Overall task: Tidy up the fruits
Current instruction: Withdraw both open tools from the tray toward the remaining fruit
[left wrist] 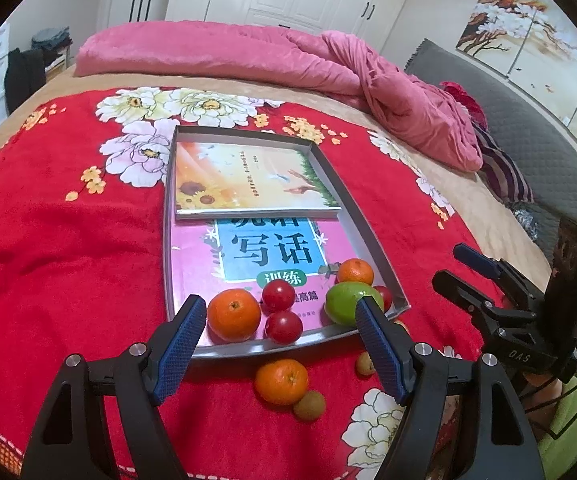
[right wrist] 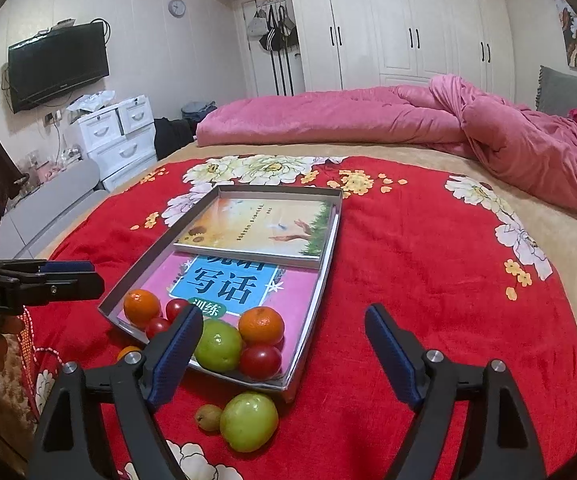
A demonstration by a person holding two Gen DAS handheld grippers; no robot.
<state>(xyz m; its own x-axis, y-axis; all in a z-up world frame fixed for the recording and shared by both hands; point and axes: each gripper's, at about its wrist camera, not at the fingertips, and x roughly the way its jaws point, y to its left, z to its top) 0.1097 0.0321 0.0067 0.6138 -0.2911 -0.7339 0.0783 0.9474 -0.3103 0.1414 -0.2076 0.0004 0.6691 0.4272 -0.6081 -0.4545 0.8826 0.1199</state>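
i'm holding both tools above the near end of the red blanket [right wrist: 428,264], each one pointing down at the shallow grey tray [left wrist: 372,236]. the left gripper [left wrist: 278,322] is standing released, nothing between its blue pads; the right gripper [right wrist: 284,326] is likewise spread wide and gripping nothing. inside the tray's near end i'm seeing two oranges [left wrist: 234,314], three red fruits [left wrist: 278,295] and a green apple [left wrist: 344,302], all crowding on the pink book [left wrist: 248,256]; the far half is taken by a second book with sunflowers [left wrist: 244,178]. the tray's near lip is sitting just beyond the loose fruit on the blanket.

the left view is giving me a loose orange [left wrist: 281,382] touching a small brown fruit [left wrist: 309,405], and a pale small fruit [left wrist: 365,363] partly hidden behind the pad. the right view is showing a second green apple [right wrist: 249,421] outside the near corner, and broad open blanket to the right of the tray, up to the pink quilt [right wrist: 368,120].
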